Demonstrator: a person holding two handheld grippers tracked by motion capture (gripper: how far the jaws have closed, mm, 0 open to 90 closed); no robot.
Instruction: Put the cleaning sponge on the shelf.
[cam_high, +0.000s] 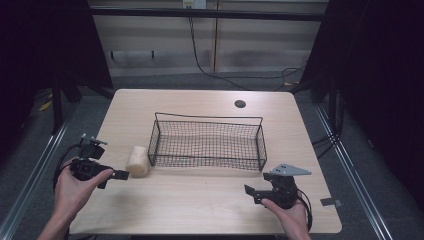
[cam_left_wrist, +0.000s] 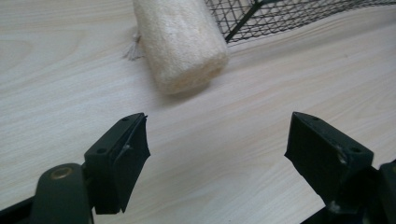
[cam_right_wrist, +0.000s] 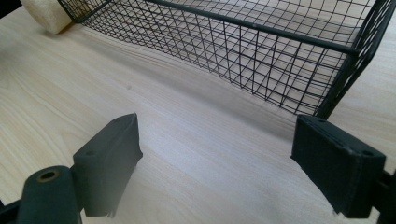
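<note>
A loofah roll (cam_high: 137, 160) is being seen lying on its side on the wooden table (cam_high: 200, 200), just beside the left end of the black wire basket (cam_high: 210, 142), which is being kept at the table's middle. The left gripper (cam_high: 120, 174) is being held released, jaws wide apart, near the roll's near end without touching it. The right gripper (cam_high: 252, 192) is likewise being held released, low over bare tabletop near the basket's right near corner.
</note>
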